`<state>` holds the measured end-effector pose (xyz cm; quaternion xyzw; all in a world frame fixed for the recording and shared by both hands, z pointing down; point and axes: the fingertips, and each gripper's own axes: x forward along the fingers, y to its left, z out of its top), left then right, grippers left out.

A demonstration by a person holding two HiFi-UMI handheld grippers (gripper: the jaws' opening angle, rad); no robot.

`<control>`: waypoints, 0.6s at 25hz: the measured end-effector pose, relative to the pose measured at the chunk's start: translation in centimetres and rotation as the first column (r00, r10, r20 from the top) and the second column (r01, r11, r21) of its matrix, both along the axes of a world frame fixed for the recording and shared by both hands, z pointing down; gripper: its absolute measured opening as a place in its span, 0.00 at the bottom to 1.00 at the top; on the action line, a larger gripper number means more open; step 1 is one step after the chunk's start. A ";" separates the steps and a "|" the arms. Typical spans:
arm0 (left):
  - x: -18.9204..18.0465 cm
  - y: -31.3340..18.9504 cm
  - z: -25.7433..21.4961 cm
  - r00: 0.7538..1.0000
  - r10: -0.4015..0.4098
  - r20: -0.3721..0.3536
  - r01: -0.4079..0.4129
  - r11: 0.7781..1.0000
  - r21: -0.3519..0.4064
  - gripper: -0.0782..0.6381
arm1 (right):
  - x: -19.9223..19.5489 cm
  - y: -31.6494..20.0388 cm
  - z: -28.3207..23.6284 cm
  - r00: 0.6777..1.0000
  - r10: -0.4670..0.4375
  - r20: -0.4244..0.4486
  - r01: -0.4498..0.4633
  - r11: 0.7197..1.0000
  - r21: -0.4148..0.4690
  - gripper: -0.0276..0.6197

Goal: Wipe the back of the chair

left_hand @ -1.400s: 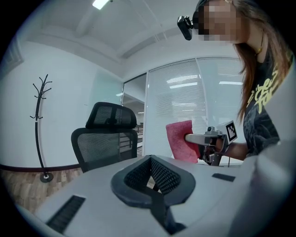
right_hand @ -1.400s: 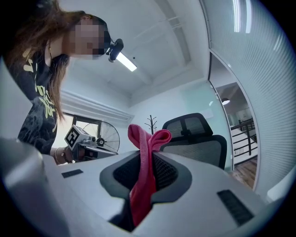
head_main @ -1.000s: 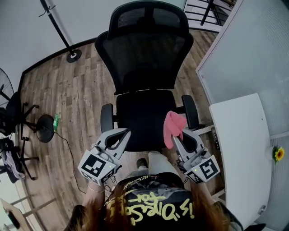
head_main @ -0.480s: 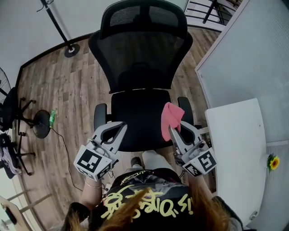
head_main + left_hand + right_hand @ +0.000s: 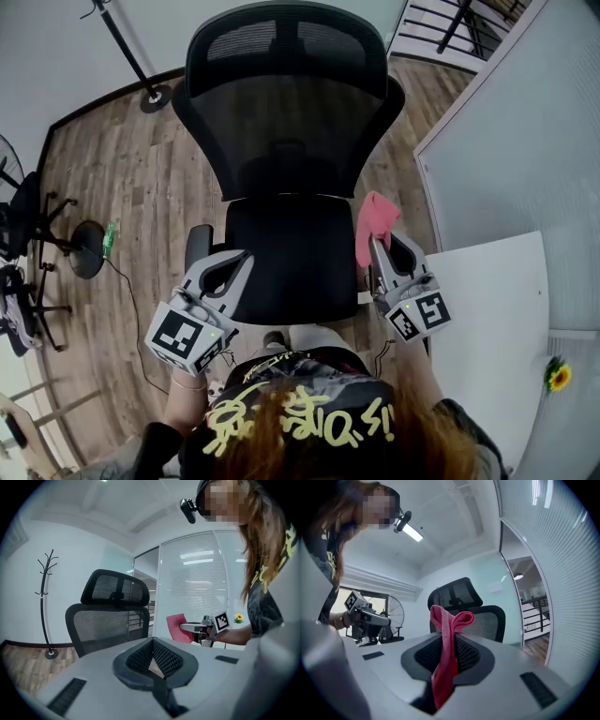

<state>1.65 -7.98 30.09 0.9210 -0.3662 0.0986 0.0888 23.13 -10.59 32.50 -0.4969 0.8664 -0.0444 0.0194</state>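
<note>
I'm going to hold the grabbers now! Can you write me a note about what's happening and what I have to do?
Right hand-held gripper: shut on the pink cloth, which sticks up out of its jaws.
Left hand-held gripper: shut, nothing in it, held low at the seat's front left corner.
The chair faces you. Its mesh backrest is upright past the seat.
Done: the cloth is picked up and held near the chair's right armrest.
Left: the cloth is not touching the backrest yet. Carry it forward and rub it over the mesh.
</note>
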 end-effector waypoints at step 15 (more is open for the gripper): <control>-1.5 -2.4 1.9 0.990 -0.134 0.052 0.137 0.989 -0.049 0.10 | 7.2 -11.5 5.9 0.980 0.194 0.031 -0.191 0.977 -0.090 0.13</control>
